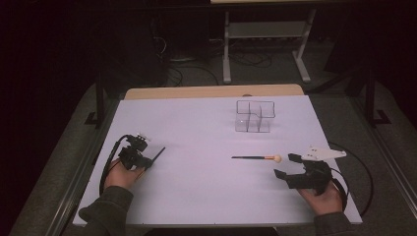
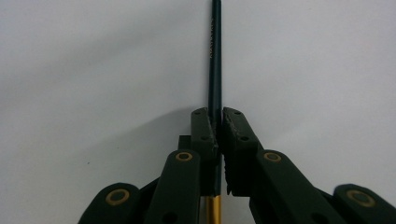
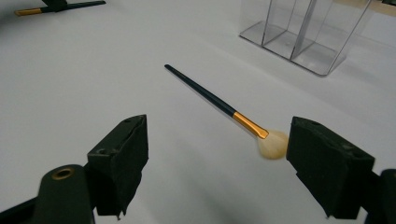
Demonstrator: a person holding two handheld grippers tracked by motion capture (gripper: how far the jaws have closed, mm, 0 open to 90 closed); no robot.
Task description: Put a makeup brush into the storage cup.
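Pinching a dark, thin makeup brush handle (image 2: pixel 215 70), the left tool (image 2: pixel 218 122) rests near the counter's (image 1: pixel 196 118) left edge, jaws pressed against the handle on both sides. A second makeup brush (image 3: pixel 219 103), with gold ferrule and pale bristles, lies flat toward the counter's right side. Just beside its bristles the right tool (image 3: pixel 217 158) rests with jaws spread, holding nothing. A clear compartmented organizer (image 1: pixel 253 116) stands near the far edge.
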